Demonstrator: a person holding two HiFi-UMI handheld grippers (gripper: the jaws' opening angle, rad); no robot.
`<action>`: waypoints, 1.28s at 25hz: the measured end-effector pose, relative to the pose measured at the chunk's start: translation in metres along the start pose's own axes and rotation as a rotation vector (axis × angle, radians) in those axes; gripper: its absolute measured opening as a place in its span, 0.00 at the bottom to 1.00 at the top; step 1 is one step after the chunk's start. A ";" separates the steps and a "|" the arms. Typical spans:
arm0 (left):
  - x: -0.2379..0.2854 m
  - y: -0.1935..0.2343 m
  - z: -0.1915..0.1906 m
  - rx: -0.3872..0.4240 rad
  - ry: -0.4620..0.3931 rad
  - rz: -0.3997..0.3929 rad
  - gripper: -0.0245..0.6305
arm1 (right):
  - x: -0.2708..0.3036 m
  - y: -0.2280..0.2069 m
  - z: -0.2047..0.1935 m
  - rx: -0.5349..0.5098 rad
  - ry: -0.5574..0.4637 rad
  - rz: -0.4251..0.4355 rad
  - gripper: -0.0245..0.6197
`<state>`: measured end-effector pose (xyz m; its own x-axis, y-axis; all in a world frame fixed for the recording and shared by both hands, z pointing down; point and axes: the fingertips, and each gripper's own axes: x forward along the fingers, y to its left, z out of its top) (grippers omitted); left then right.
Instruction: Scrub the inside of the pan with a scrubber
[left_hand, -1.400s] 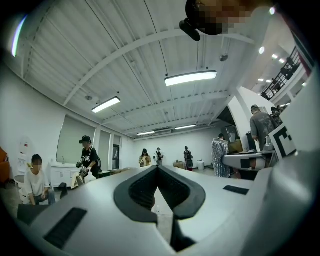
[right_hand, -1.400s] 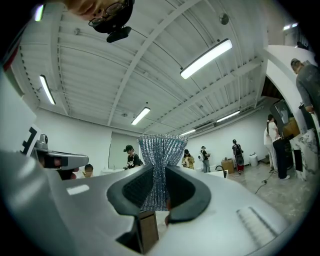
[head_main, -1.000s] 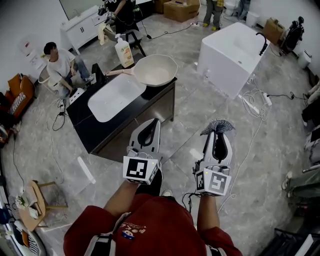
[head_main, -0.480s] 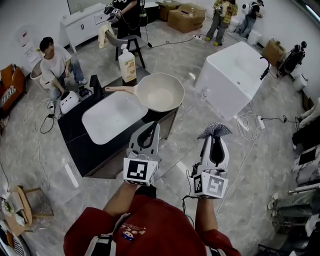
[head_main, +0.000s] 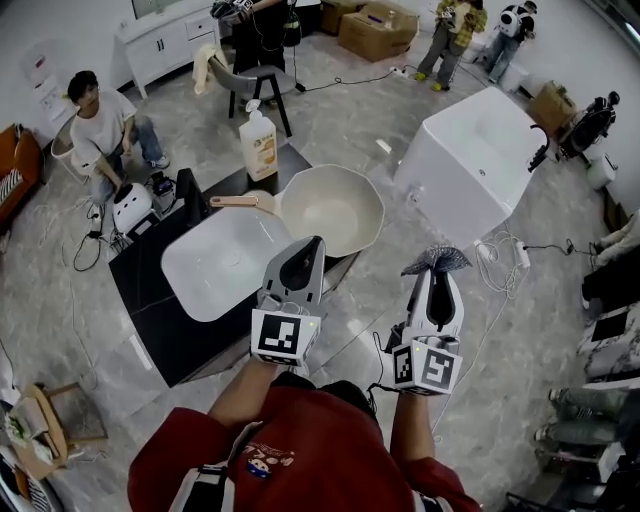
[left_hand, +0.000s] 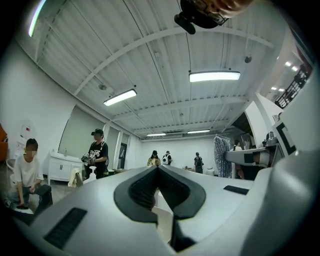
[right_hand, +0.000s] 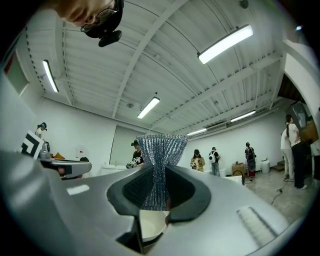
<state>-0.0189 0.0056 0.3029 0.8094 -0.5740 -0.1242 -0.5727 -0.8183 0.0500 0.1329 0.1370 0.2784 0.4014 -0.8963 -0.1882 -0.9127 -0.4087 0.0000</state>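
Dark surface (head_main: 140, 285) in the head view carried the cream pan (head_main: 335, 208) at its 2 o'clock corner, 12 o'clock from the left gripper (head_main: 313, 243). Left gripper view showed its jaws pressed together, empty. Right gripper view showed the right gripper (right_hand: 159, 175) pinching the silvery scrubber (right_hand: 161, 150).

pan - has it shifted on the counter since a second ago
No. The pan still sits on the same corner of the black counter, beside the white basin, handle toward the soap bottle. Only the head view has come closer.
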 end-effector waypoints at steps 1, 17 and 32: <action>0.004 0.004 0.001 -0.003 -0.005 0.000 0.05 | 0.005 0.002 -0.003 0.000 0.004 0.000 0.18; 0.082 0.061 -0.017 0.038 0.024 0.128 0.04 | 0.128 0.002 -0.052 0.082 0.022 0.122 0.18; 0.207 0.076 -0.024 0.104 0.060 0.321 0.05 | 0.278 -0.057 -0.094 0.176 0.072 0.312 0.17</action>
<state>0.1082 -0.1756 0.3044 0.5898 -0.8053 -0.0593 -0.8074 -0.5895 -0.0243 0.3036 -0.1052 0.3189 0.1002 -0.9856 -0.1363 -0.9888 -0.0834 -0.1242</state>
